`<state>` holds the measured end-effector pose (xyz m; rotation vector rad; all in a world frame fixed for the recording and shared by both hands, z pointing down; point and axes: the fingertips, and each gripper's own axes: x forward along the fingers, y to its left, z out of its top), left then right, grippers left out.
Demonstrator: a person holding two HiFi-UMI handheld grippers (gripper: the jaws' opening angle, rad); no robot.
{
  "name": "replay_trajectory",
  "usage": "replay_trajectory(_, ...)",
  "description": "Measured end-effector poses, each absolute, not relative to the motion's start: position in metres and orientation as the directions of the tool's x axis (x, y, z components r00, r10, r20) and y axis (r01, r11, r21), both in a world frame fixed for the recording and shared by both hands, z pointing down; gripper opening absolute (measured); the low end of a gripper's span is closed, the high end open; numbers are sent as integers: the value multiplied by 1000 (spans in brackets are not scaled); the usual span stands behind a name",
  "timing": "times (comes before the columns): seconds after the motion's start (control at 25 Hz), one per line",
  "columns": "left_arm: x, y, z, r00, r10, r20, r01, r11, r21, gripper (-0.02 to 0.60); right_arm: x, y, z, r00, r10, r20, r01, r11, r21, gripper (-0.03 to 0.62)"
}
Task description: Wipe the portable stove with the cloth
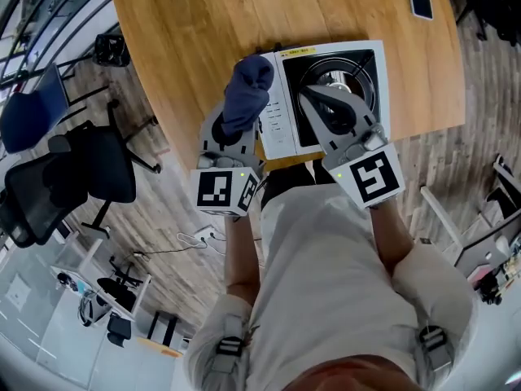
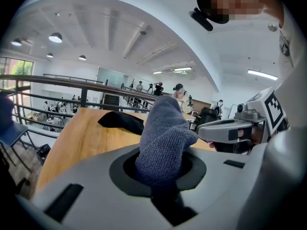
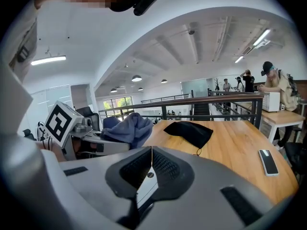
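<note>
The portable stove is white with a dark burner well and sits at the wooden table's near edge. A blue-grey cloth is bunched up between the jaws of my left gripper, just left of the stove. In the left gripper view the cloth fills the jaws of the left gripper. My right gripper reaches over the burner well. In the right gripper view its jaws meet at the tip, with a white sliver showing in the gap below; whether it is held I cannot tell. The cloth shows to its left.
A black pouch lies further out on the wooden table, and a phone lies at its right side. Office chairs stand on the floor to the left. The table's curved near edge runs just under the stove.
</note>
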<state>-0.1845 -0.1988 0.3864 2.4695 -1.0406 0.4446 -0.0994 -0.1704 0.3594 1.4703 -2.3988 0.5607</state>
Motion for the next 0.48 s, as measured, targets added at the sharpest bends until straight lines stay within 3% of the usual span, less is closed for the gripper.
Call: replay_trajectory(0.48,-183,-206,437,676,-533,509,-703,-673,230,77,-101,-167,397,-436,-764,476,-899,391,-196,21)
